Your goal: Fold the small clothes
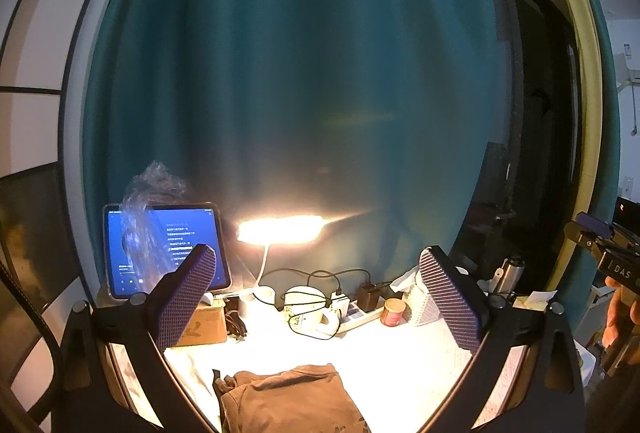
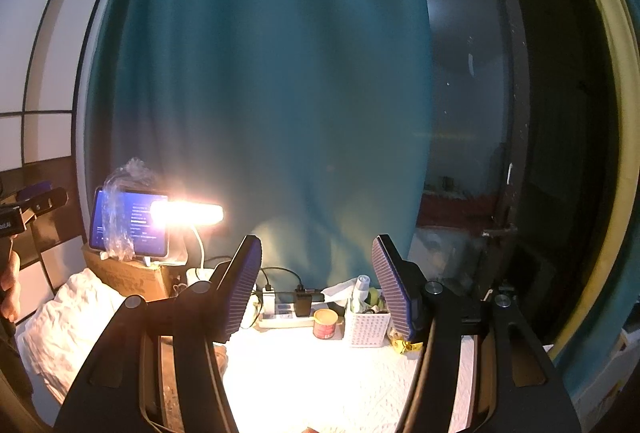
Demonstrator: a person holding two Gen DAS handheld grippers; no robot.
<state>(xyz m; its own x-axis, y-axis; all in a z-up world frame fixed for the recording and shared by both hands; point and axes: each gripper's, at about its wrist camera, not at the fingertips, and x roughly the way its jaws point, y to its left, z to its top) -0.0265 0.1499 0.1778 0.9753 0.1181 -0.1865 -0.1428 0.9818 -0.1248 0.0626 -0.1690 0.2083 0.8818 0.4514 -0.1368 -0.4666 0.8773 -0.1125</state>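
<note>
Both claws, the left gripper (image 1: 320,297) and right gripper (image 2: 316,287), hang wide and empty above the white tablecloth (image 1: 400,361), the brown garment (image 1: 288,401) lying near the left one.

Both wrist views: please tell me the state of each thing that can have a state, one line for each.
left gripper: open, empty, held above the table.
right gripper: open, empty.
brown garment: lying on the white cloth, partly folded, not gripped.
desk lamp: switched on.
tablet: screen on, propped upright.
red can: upright, lid closed.
</note>
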